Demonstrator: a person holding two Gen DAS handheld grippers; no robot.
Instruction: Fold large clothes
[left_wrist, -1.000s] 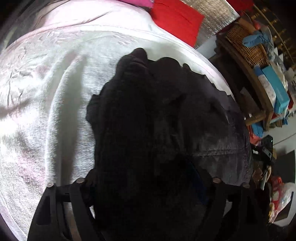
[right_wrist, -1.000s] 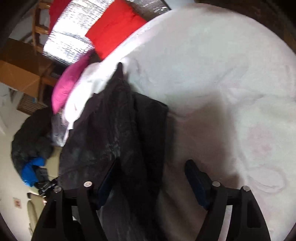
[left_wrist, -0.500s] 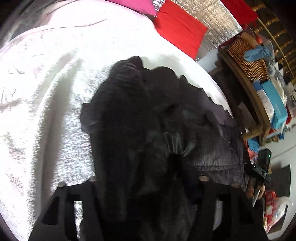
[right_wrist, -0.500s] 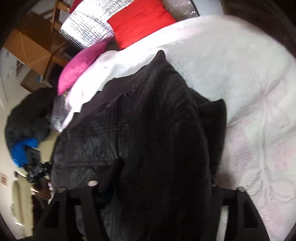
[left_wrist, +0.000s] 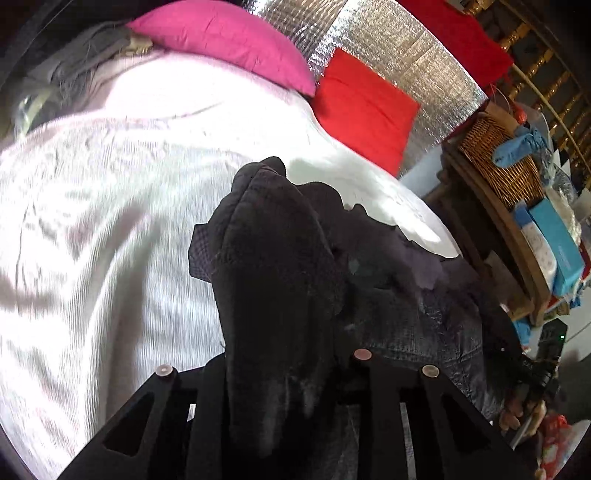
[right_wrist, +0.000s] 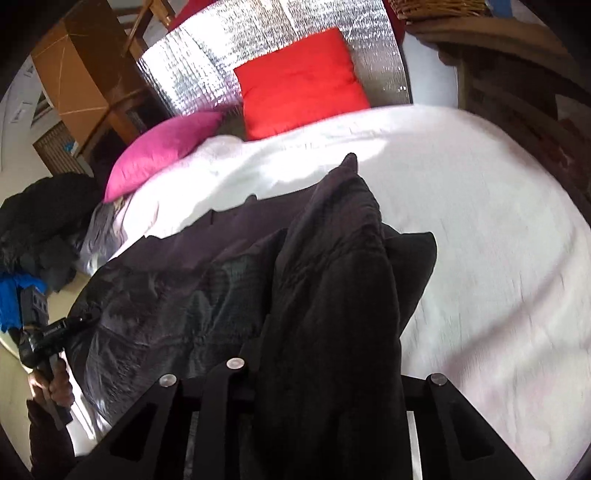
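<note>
Bed cover (left_wrist: 110, 229): we see a white textured cover filling the left half of the left wrist view and the right half of the right wrist view (right_wrist: 498, 240).
Dark garment (left_wrist: 280, 280): we find it lying on the cover, running from frame centre to the bottom edge in the left view; in the right view (right_wrist: 332, 288) it spreads from centre toward lower left, one fold raised into the fingers.
Silver padded panel (right_wrist: 207, 66): upper centre of the right view, behind the cushions.
Red cushion (right_wrist: 301, 81): upper centre, at the far edge of the cover.
Pink cushion (left_wrist: 221, 40): top centre of the left view.
Wicker basket (left_wrist: 495, 158): upper right of the left view, on a wooden shelf.
Left gripper (left_wrist: 284, 369): bottom centre; we see its jaws closing with a thick fold of the garment clamped between them.
Right gripper (right_wrist: 325, 373): bottom centre; jaws closing, a bunched fold of the garment pinched between them.
</note>
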